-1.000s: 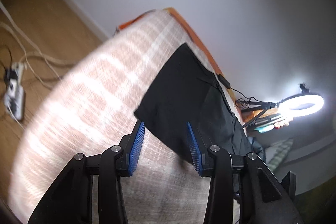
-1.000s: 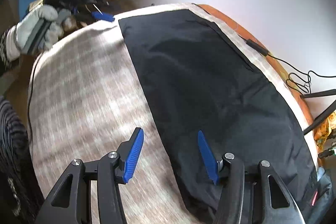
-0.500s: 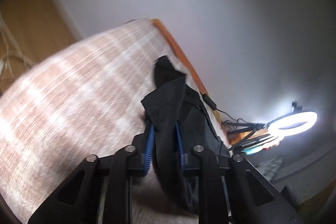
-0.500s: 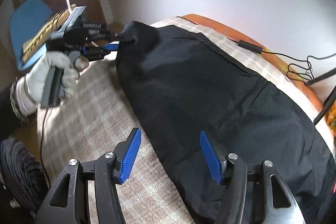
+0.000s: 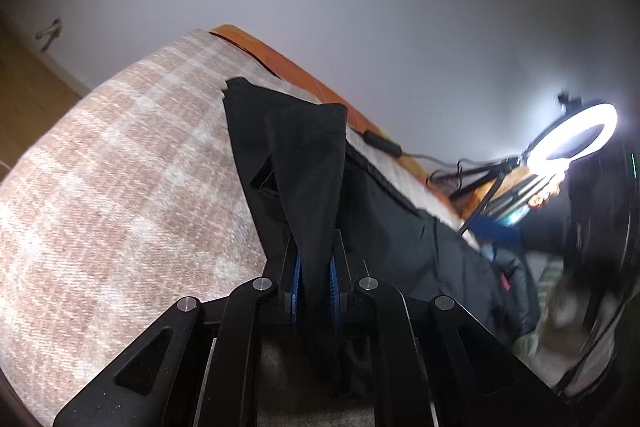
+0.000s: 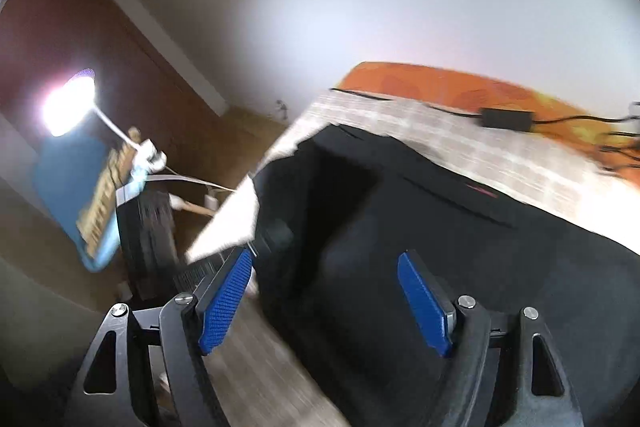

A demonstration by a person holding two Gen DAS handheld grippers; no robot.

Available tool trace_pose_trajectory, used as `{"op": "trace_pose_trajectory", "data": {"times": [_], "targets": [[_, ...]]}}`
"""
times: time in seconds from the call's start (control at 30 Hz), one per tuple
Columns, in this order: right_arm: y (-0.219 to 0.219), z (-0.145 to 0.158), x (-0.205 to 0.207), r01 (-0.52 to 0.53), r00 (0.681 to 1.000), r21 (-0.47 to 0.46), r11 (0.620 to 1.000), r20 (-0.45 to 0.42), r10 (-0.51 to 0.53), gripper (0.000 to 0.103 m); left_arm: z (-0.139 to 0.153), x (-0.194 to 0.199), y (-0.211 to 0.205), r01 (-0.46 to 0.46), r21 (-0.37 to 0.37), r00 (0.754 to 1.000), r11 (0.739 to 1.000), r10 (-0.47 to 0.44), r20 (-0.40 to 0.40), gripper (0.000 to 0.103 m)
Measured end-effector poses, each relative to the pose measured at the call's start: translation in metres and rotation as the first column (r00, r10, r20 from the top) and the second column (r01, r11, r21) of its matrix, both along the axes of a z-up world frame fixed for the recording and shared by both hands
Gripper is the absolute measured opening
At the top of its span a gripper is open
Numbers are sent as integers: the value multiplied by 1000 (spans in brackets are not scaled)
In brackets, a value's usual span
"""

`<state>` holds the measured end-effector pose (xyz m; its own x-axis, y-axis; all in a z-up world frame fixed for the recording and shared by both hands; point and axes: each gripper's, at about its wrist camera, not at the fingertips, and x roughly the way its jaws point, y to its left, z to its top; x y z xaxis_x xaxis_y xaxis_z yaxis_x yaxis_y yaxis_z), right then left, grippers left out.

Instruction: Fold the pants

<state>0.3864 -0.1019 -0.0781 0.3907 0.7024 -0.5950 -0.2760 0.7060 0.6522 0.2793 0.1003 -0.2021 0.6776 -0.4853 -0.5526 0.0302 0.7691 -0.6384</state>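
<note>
- Right now the left hand-held gripper (image 5: 315,277) is clenched on a bunched fold of the black pants (image 5: 304,163), the blue pads (image 5: 296,281) pressed in on both sides of the cloth.
- From that pinch the fabric rises in a peak above the bed (image 5: 120,163), while the rest of the garment trails away to the right across the checked cover.
- Over on the other side, the right hand-held gripper (image 6: 326,301) is spread wide and holds nothing; its blue pads (image 6: 226,303) stand well apart, one at the near edge of the pants (image 6: 440,227) and one above the dark cloth.
- That view is blurred, so I cannot tell whether either pad touches the fabric.
- Along the far side of the bed a black cable with a small box (image 6: 506,119) lies on the cover, beside an orange strip (image 6: 440,83) next to the wall.
- A lit ring light (image 5: 572,141) stands past the right end of the bed.
- A bright desk lamp (image 6: 70,107) glows off to the left.
</note>
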Motion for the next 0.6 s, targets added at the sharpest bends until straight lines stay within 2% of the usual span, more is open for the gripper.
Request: {"op": "trace_pose_trajectory", "data": {"times": [0.2, 0.33, 0.43, 0.5, 0.57, 0.6], "targets": [[54, -5, 77, -43, 995, 57, 997, -83, 48, 78, -3, 3, -6, 24, 17, 1000, 1000, -24, -4, 9], [84, -15, 107, -68, 990, -9, 998, -128, 66, 77, -2, 2, -11, 47, 40, 999, 998, -48, 5, 9], [102, -28, 113, -107, 981, -86, 991, -169, 91, 59, 0, 3, -16, 57, 62, 998, 996, -58, 12, 10], [107, -35, 114, -123, 977, -127, 984, -188, 98, 36, 1, 3, -19, 49, 86, 999, 995, -50, 13, 10], [108, -39, 111, -125, 976, -110, 986, -193, 102, 20, 2, 3, -21, 28, 119, 1000, 992, -30, 8, 12], [106, -38, 108, -120, 978, -97, 988, -184, 101, 13, 3, 3, -23, 17, 140, 1000, 990, -17, 4, 20]]}}
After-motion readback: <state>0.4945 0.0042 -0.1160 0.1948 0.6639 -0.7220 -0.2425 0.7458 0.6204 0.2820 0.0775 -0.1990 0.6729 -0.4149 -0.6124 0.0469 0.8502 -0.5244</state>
